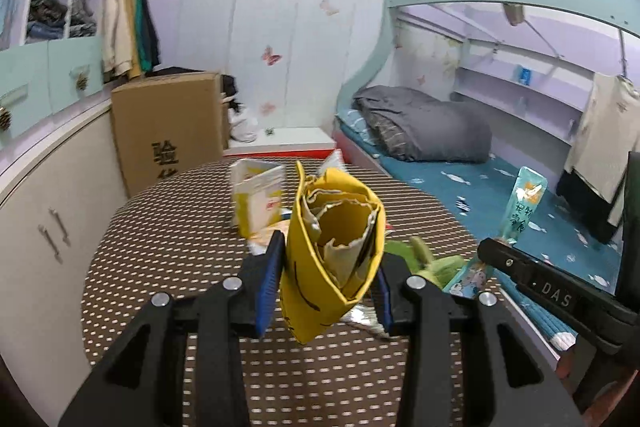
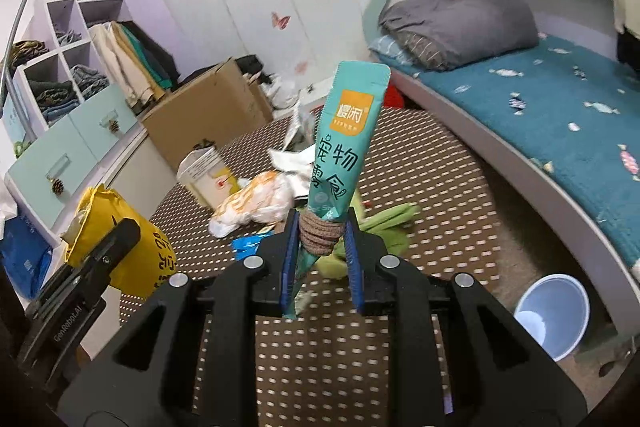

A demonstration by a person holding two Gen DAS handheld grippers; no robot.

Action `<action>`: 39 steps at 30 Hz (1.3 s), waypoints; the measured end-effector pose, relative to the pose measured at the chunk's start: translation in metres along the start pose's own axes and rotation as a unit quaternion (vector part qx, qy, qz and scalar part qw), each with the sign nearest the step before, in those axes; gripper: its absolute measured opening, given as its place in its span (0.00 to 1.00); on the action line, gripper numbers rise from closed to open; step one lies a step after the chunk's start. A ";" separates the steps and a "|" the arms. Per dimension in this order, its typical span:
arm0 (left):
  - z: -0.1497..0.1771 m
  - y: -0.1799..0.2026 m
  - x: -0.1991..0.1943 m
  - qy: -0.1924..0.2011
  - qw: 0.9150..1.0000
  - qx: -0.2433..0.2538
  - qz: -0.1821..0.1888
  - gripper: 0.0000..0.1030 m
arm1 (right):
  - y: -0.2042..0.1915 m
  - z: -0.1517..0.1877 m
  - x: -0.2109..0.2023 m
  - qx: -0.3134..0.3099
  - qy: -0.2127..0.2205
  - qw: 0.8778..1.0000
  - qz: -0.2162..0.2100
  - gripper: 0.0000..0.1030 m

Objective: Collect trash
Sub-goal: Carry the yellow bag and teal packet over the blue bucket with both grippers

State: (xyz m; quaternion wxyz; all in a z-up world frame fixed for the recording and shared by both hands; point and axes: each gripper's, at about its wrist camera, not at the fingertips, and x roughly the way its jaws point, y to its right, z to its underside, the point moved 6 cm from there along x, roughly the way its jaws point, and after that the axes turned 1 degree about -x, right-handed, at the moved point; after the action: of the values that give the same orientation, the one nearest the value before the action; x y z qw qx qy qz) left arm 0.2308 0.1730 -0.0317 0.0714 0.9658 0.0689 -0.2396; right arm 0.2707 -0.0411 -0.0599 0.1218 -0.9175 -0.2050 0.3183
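Fingers, left (image 1: 326, 279): mine, clamped on a rolled yellow bag (image 1: 340, 247), raised above the dotted counter (image 1: 160, 247) | fingers, right (image 2: 322, 259): gripping a teal snack pouch (image 2: 346, 139), upright | remaining wrappers (image 2: 256, 203): on counter | blue bin (image 2: 552, 315): on floor beside bed (image 2: 560, 99).

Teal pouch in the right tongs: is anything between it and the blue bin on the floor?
Nothing visible blocks it. The teal pouch is held up in the right tongs, above the dotted table. The blue bin stands open on bare floor beside the bed, lower right.
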 end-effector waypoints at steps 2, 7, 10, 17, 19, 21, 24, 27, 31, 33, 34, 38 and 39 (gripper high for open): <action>-0.001 0.013 0.000 0.001 1.000 0.008 0.010 0.38 | 0.012 -0.001 -0.008 0.004 0.007 1.000 0.014 0.21; -0.004 0.050 -0.003 0.005 0.999 0.020 0.044 0.38 | 0.047 -0.002 -0.027 0.022 0.024 0.998 0.055 0.21; -0.004 0.077 -0.005 0.008 0.997 0.035 0.066 0.38 | 0.067 -0.003 -0.039 0.033 0.034 0.996 0.078 0.21; 0.002 0.140 -0.002 0.001 0.991 0.067 0.114 0.38 | 0.119 0.002 -0.069 0.063 0.056 0.986 0.142 0.21; 0.006 0.157 -0.001 -0.001 0.989 0.080 0.123 0.38 | 0.136 0.005 -0.080 0.069 0.065 0.981 0.167 0.21; 0.009 0.173 0.000 -0.002 0.987 0.091 0.131 0.38 | 0.150 0.009 -0.088 0.078 0.068 0.977 0.185 0.21; 0.016 0.200 0.001 -0.010 0.982 0.108 0.154 0.38 | 0.171 0.015 -0.100 0.098 0.071 0.972 0.200 0.21; 0.023 0.224 0.002 -0.014 0.978 0.121 0.167 0.38 | 0.191 0.022 -0.111 0.108 0.073 0.965 0.229 0.21; 0.036 0.255 0.006 -0.031 0.973 0.133 0.185 0.38 | 0.216 0.034 -0.123 0.124 0.075 0.952 0.270 0.21; 0.042 0.267 0.009 -0.039 0.971 0.140 0.192 0.38 | 0.229 0.040 -0.128 0.132 0.074 0.945 0.290 0.21; 0.047 0.276 0.011 -0.044 0.969 0.145 0.196 0.38 | 0.236 0.043 -0.131 0.135 0.073 0.943 0.297 0.21; 0.067 0.300 0.019 -0.063 0.963 0.167 0.203 0.38 | 0.260 0.058 -0.135 0.156 0.065 0.934 0.315 0.21; 0.071 0.303 0.022 -0.069 0.961 0.171 0.205 0.38 | 0.267 0.061 -0.137 0.161 0.062 0.932 0.319 0.21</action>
State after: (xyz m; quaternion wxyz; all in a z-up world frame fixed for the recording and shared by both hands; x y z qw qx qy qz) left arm 0.2685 -0.1344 -0.0720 -0.0426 0.9383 -0.1775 -0.2939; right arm 0.2138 -0.3338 -0.1281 0.1724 -0.9207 0.1601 0.3114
